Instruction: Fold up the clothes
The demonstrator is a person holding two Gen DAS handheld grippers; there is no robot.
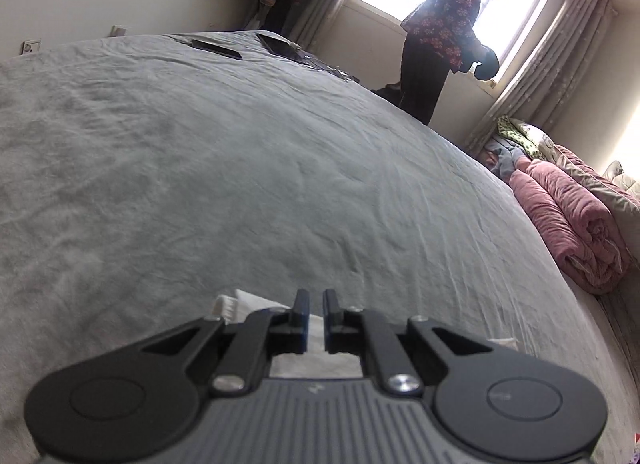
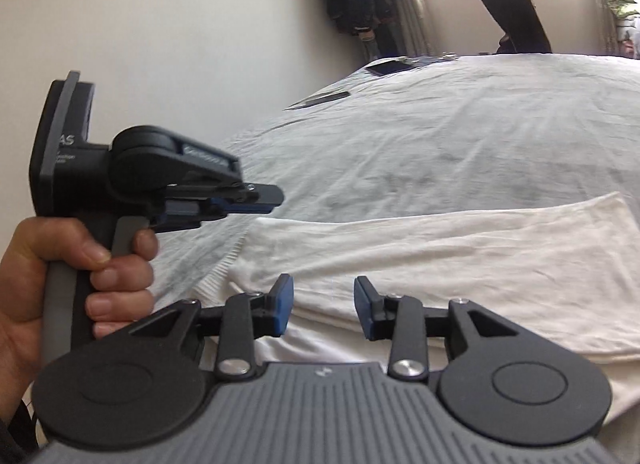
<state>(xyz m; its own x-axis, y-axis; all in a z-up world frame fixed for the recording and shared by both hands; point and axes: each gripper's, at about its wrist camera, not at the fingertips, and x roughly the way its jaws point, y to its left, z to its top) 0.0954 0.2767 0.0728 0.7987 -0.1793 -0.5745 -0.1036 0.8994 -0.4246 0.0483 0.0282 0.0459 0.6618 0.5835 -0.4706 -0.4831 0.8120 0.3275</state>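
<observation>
- Bed (image 2: 460, 135), grey-sheeted: we use it as the folding surface.
- White garment (image 2: 460, 256): lies flat on the bed's near side, already doubled into a long band, we judge, ready for another fold.
- Right tongs (image 2: 324, 306): parted over the garment's near edge, holding nothing.
- Left tongs (image 1: 316, 314): nearly closed, a thin gap showing; nothing gripped; raised beside the garment's ribbed end.
- Hand (image 2: 60, 280): grips the left handle.
</observation>
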